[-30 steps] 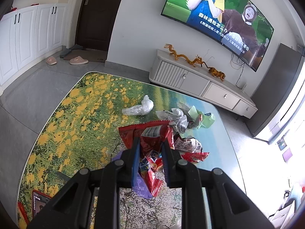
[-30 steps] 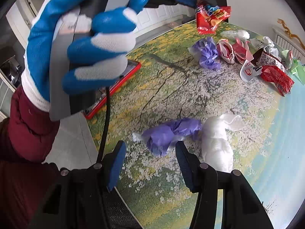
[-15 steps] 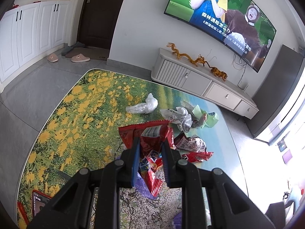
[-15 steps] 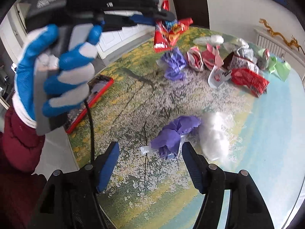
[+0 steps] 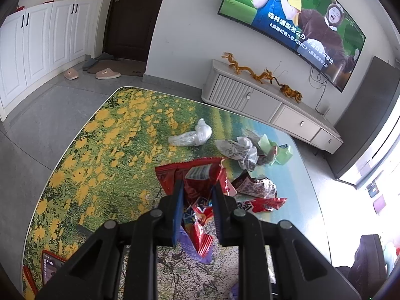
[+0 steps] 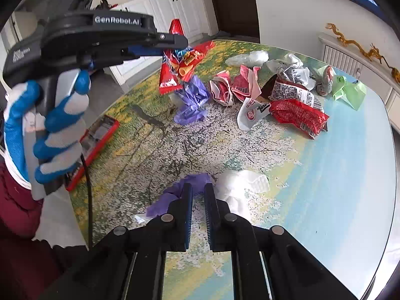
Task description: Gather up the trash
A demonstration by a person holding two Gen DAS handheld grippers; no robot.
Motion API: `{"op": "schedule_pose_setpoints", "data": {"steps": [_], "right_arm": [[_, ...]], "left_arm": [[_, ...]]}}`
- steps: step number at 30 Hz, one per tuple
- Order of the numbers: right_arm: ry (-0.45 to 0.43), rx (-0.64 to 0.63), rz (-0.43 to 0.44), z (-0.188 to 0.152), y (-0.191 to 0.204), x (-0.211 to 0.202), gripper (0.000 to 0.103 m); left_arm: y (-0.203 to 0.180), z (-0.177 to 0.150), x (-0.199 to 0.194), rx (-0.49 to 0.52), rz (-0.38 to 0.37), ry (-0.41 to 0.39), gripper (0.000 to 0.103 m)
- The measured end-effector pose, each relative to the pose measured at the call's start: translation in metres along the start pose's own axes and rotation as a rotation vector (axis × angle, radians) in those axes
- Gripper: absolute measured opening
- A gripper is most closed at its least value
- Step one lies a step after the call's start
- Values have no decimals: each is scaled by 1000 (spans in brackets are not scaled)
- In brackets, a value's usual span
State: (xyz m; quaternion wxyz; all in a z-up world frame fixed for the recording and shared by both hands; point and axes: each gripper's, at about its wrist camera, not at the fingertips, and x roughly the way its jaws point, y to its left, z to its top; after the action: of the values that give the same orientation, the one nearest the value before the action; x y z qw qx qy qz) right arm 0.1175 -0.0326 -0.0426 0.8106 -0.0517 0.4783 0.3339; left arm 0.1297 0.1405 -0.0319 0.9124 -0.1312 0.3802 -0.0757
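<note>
Two claws were in play over the flower-printed worktop (image 6: pixel 325 175). The left claw (image 5: pixel 197 197) was clamped on a bunch of red snack wrappers (image 5: pixel 200 175) with a purple bag (image 6: pixel 192 100) hanging below, held clear of the worktop. The right claw (image 6: pixel 198 192) had its pads drawn nearly together at the near edge, beside a crumpled purple wrapper (image 6: pixel 175 195) and a white tissue wad (image 6: pixel 240 185); the narrow gap between the pads showed worktop, so it appeared to have closed on nothing.

Risks, as judged: the hanging bag seemed loosely caught and could slip out if the bunch were swung. The right claw would likely need to reopen and come down squarely, otherwise it could nudge the light wrapper off the near edge. A red-cased phone (image 6: pixel 97 145) lay at the worktop's edge and could be knocked.

The main scatter of wrappers (image 6: pixel 287 95) lay well apart, toward the far side. No bin was visible in either view. How much of the purple wrapper lay under the right claw's fingers could not be made out.
</note>
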Motion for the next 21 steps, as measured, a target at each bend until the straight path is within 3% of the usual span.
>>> {"op": "schedule_pose_setpoints", "data": {"steps": [5,8,10,14,18,21], "right_arm": [[40,-25,-75,-1,-6,16,9],[33,-21,-63,2,-5,16,10],[23,-25,-58,6,-3,16,23],[1,-8,-31,6,-5,5,25],[-29,47,50,5,-2,-4,53],[-16,40,89,4,10,0,55]], "left_arm": [[2,-1,9,-4,5,17,20],[0,-2,12,-2,5,24,20],[1,-1,13,-2,5,25,20],[1,0,14,-3,7,23,20],[2,-1,17,-5,4,29,20],[-1,-3,16,4,1,29,20]]}}
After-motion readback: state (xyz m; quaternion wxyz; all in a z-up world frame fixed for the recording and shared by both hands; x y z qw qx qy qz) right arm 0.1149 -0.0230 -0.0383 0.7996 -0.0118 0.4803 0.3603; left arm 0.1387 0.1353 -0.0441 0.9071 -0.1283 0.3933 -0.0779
